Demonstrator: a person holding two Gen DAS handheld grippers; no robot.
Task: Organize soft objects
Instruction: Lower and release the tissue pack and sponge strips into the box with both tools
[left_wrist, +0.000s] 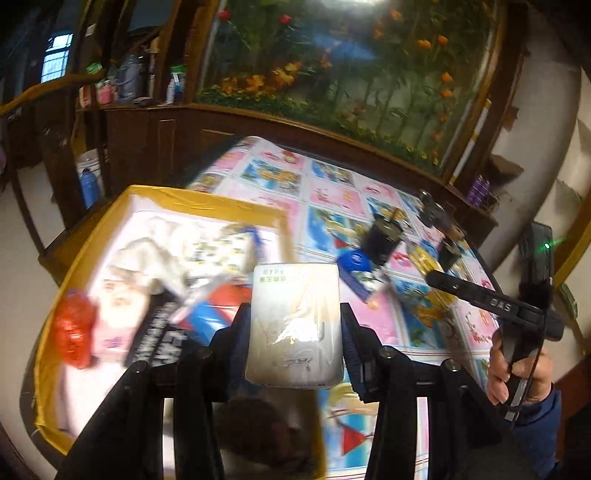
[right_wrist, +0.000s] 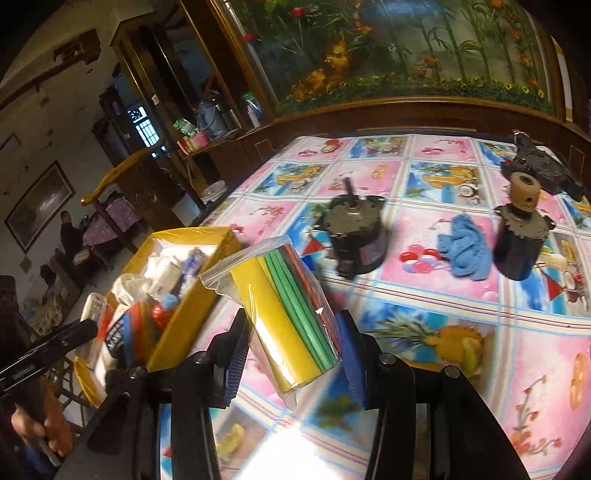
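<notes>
Home: dining table (right_wrist: 424, 295), wooden cabinets (left_wrist: 155, 144)

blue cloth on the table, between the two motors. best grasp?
Come from straight above and pinch the raised crumpled fold at the middle of the blue cloth. It lies in a loose heap on the tablecloth, so there is no firm edge, and the motors stand close on both sides.

Tissue pack (left_wrist: 293, 325) over yellow box (left_wrist: 207, 201); bagged coloured strips (right_wrist: 291, 317) held beside it

Two motors (right_wrist: 356, 236) amid open tablecloth (right_wrist: 424, 295).
</notes>
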